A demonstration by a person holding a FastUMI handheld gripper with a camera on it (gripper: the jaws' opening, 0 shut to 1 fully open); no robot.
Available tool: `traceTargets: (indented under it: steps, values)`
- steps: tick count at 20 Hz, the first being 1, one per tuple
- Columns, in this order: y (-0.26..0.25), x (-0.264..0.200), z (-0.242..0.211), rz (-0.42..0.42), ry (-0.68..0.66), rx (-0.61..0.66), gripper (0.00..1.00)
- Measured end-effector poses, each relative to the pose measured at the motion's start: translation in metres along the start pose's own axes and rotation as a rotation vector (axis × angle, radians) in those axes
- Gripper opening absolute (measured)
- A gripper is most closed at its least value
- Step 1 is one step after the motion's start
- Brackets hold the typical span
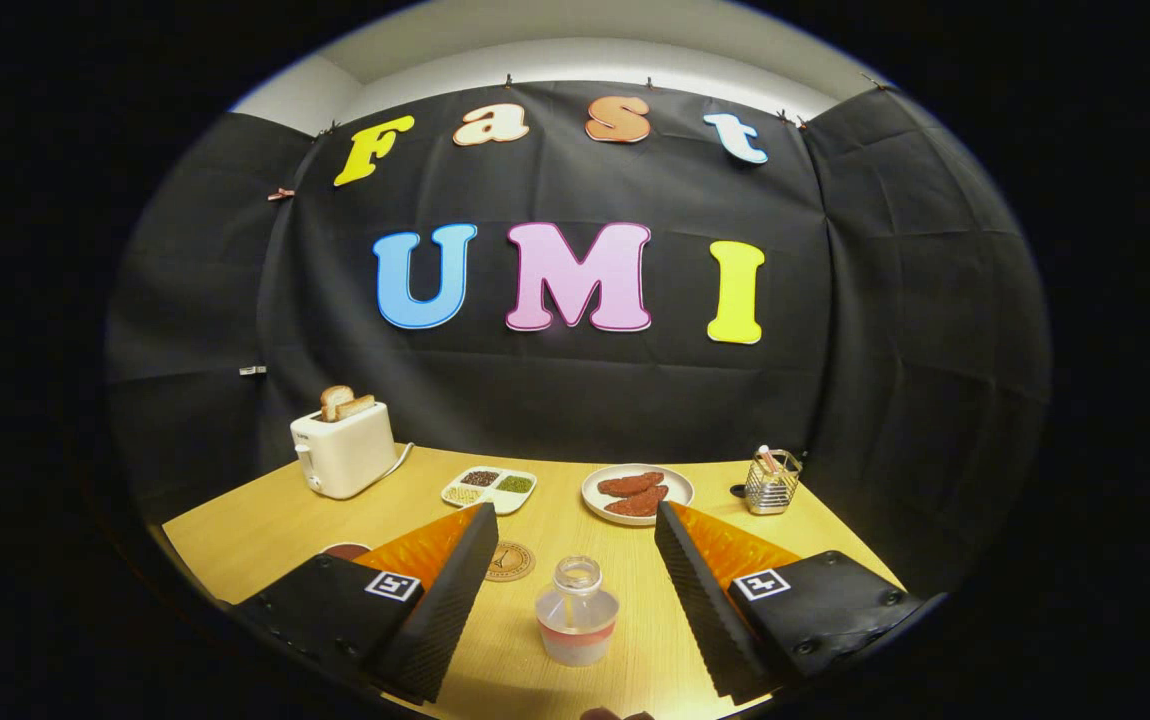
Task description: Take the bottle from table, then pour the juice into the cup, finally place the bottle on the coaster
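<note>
Clear plastic, one small bottle (576,612) is standing between my fingers (575,560), which I am holding wide open, gripping nothing. Risk, as I judge it: closing off-centre is liable to tip it, spilling the juice. I am counting one coaster (509,561) just ahead, one toaster (343,452), one plate (637,494), one divided dish (489,489), one wire holder (772,481) beyond.
</note>
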State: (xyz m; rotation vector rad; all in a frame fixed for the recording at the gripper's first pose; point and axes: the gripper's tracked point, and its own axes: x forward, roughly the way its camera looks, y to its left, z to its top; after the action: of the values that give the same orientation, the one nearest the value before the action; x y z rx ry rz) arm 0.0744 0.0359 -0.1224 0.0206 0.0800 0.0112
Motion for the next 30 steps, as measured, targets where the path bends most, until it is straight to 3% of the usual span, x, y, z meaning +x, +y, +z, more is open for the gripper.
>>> traceTargets:
  steps: [16, 25, 28, 29, 30]
  values:
    - [-0.006, 0.044, -0.099, 0.004, 0.093, 0.038, 0.97]
    - [-0.002, 0.048, -0.116, 0.026, 0.077, 0.001, 0.97]
    - [-0.005, 0.052, -0.12, 0.025, 0.081, -0.011, 0.94]
    - [-0.005, 0.052, -0.122, 0.03, 0.089, -0.005, 0.85]
    - [-0.005, 0.053, -0.121, 0.03, 0.089, 0.001, 0.82]
